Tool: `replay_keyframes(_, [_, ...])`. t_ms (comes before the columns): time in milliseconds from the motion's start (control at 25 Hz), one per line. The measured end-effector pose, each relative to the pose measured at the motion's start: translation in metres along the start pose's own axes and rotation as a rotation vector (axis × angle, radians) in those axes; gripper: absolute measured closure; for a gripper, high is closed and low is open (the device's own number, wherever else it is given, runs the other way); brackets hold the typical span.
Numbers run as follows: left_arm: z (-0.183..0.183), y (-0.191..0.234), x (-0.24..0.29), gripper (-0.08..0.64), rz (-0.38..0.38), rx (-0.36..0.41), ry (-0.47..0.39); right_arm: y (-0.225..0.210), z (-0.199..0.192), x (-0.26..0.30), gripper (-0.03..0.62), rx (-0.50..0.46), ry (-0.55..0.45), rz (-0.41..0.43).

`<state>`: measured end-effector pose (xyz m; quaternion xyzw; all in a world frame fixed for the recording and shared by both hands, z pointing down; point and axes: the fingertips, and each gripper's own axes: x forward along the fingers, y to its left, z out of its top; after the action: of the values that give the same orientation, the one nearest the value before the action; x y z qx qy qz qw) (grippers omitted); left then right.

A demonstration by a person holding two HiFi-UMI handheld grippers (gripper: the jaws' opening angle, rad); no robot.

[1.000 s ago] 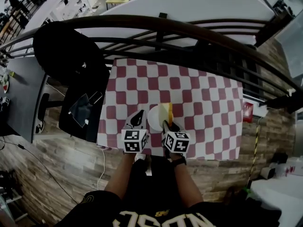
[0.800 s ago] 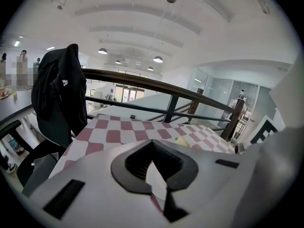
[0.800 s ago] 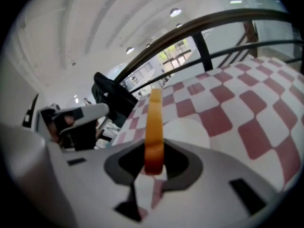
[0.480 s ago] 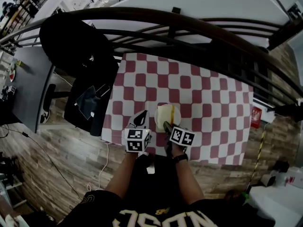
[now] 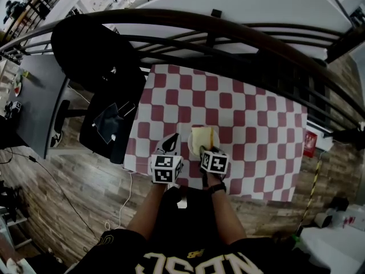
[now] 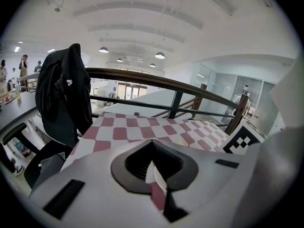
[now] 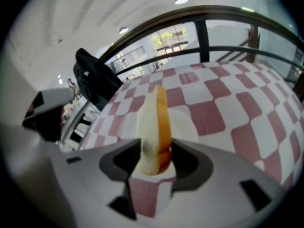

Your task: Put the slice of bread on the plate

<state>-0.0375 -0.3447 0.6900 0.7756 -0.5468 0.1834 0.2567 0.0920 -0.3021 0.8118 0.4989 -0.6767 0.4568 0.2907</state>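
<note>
A slice of bread (image 7: 154, 127) with an orange-brown crust stands on edge between the jaws of my right gripper (image 7: 154, 152). The jaws are opening and their pads no longer squeeze it. Just beyond it a small white plate (image 7: 184, 123) sits on the red-and-white checked tablecloth (image 5: 256, 124). In the head view the slice (image 5: 202, 136) rests over the plate (image 5: 191, 145), directly ahead of my right gripper (image 5: 203, 149). My left gripper (image 5: 169, 142) hovers beside the plate's left rim. Its jaws (image 6: 153, 152) are shut on nothing.
A black jacket (image 5: 94, 61) hangs over a chair left of the table, also in the left gripper view (image 6: 64, 94). A dark metal railing (image 5: 228, 33) runs along the table's far side. The table's near edge lies just under both grippers.
My right gripper has sunk with the slice onto the plate, and the slice now shows more of its pale face. The left gripper has stayed put.
</note>
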Motion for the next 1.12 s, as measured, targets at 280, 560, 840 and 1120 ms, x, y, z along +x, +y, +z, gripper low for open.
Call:
replay_keyframes(280, [0.016, -0.009, 0.003, 0.541, -0.030, 0.030, -0.022, -0.010, 0.013, -0.014, 0.255, -0.070, -0.011, -0.096])
replay_keyframes(560, [0.052, -0.020, -0.001, 0.541, -0.064, 0.066, -0.095, 0.007, 0.081, -0.061, 0.256, -0.106, -0.234, -0.070])
replay_keyframes(840, [0.122, -0.028, -0.021, 0.541, -0.090, 0.099, -0.247, 0.055, 0.170, -0.146, 0.338, -0.181, -0.572, -0.001])
replay_keyframes(1120, [0.182, -0.029, -0.050, 0.541, -0.087, 0.114, -0.390, 0.103, 0.212, -0.215, 0.512, -0.274, -0.795, 0.058])
